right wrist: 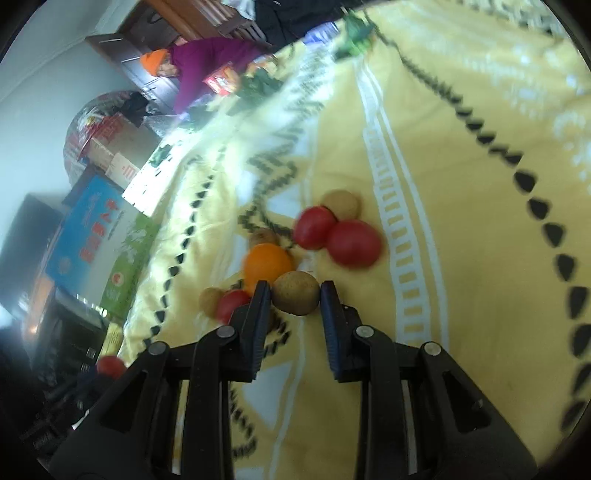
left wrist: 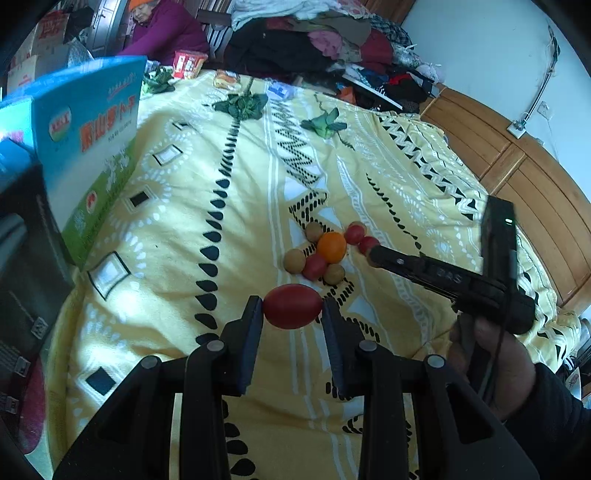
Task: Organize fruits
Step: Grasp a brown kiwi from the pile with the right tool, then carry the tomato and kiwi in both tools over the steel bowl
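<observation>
My left gripper (left wrist: 292, 312) is shut on a red tomato (left wrist: 292, 306), held above the yellow patterned bedspread (left wrist: 177, 236). Beyond it lies a cluster of fruit: an orange (left wrist: 331, 246), red tomatoes (left wrist: 314, 266) and brown longans (left wrist: 294, 261). My right gripper (left wrist: 373, 254) reaches into the cluster's right side. In the right wrist view, my right gripper (right wrist: 295, 297) is shut on a brown longan (right wrist: 296, 297), next to the orange (right wrist: 267, 266), two red tomatoes (right wrist: 352, 243) and more longans (right wrist: 341, 204). The left gripper's tomato (right wrist: 110, 366) shows at lower left.
A blue and green carton (left wrist: 92, 147) stands at the bed's left edge beside a dark box (left wrist: 29, 280). Green leafy pieces (left wrist: 242, 105) lie farther up the bed. A clothes pile (left wrist: 314, 40) and a seated person (left wrist: 162, 29) are at the far end. A wooden headboard (left wrist: 517, 177) runs along the right.
</observation>
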Tool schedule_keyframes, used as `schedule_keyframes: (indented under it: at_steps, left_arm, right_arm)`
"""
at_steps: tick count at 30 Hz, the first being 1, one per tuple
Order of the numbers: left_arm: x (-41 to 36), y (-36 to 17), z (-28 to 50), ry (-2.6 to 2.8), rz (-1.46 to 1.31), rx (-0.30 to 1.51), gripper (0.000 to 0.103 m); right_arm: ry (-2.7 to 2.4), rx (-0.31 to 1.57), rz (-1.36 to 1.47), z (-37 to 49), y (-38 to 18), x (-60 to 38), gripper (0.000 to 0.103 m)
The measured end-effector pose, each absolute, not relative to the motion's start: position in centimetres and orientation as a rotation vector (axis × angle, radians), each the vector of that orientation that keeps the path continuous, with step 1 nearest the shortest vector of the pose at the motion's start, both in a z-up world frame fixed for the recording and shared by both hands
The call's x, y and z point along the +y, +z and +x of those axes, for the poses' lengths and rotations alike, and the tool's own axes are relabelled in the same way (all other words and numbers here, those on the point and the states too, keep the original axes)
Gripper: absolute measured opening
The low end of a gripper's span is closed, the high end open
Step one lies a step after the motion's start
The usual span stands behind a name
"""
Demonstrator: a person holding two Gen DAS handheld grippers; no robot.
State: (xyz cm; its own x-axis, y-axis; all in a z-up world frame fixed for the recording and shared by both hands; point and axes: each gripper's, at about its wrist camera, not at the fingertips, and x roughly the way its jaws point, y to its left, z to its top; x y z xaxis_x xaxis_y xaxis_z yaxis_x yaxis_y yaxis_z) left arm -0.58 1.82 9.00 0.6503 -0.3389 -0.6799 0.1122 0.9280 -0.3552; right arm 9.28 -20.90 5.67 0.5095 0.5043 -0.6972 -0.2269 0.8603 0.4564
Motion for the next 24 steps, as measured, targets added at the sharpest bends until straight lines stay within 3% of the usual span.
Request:
schedule_keyframes:
  at_steps: [11,24]
  left_arm:
    - [7.3,16.8,-5.6,-0.129,-0.28,0.641,0.033]
    - [26.1,21.7,-16.3,0.277,-0.395,0.499,0.033]
  right_arm:
    - [0.575,0.721,0.035,1.2,17.1,-12.8,0.028]
    - [0.828,0.616,-0.222,-6.5,22.9,7.4,0.028]
